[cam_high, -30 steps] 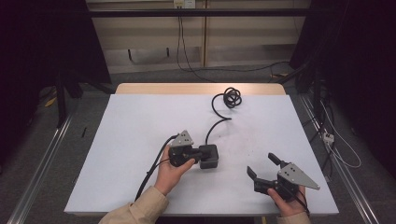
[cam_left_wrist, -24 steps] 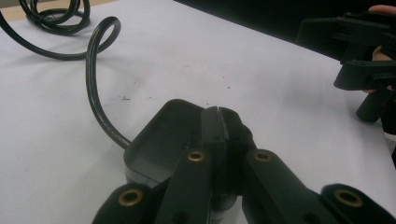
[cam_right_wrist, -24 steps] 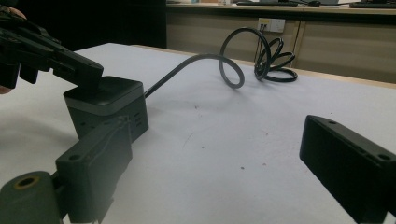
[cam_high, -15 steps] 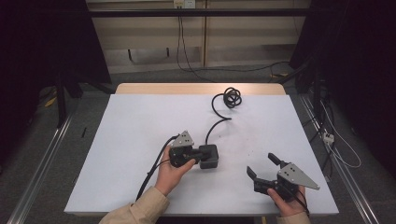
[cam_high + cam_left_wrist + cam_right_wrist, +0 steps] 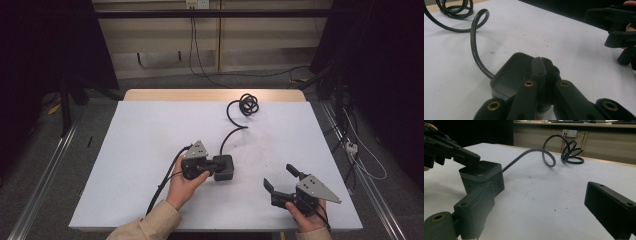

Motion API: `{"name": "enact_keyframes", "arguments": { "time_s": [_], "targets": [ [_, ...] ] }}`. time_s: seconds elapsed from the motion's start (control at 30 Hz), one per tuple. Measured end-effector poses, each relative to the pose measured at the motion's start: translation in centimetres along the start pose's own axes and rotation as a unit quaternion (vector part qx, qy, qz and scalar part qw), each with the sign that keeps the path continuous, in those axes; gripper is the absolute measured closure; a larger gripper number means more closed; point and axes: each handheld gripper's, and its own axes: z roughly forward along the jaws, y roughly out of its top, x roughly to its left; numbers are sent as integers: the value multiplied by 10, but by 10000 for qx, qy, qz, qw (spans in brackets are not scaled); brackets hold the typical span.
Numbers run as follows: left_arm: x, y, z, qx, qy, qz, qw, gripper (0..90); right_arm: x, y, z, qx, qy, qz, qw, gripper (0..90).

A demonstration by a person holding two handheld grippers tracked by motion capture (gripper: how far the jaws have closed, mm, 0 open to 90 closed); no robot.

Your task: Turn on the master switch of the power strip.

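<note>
Left tongs [image 5: 216, 167] pressed shut, tips resting on top of the black power box [image 5: 224, 166] near the counter's [image 5: 145, 130] middle, toward its front edge. Right tongs [image 5: 281, 180] spread wide, empty, near the front right corner. Box's cable [image 5: 231, 134] running to a coil [image 5: 248, 104] at the far edge. White counter; dark room around.

text: none legible | labels – none | brands – none | numbers: none | signs: none
</note>
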Motion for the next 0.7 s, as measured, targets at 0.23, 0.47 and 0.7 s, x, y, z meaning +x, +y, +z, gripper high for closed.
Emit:
{"name": "enact_keyframes", "arguments": {
  "time_s": [0.23, 0.47, 0.7],
  "targets": [
    [0, 0, 0, 4, 12, 40, 10000, 900, 1, 0, 0, -1, 6, -5, 10000, 88],
    [-1, 1, 0, 36, 11, 25, 10000, 900, 1, 0, 0, 10, 24, 3, 10000, 87],
    [-2, 1, 0, 66, 55, 41, 10000, 900, 2, 0, 0, 4, 22, 0, 10000, 87]
  ]
}}
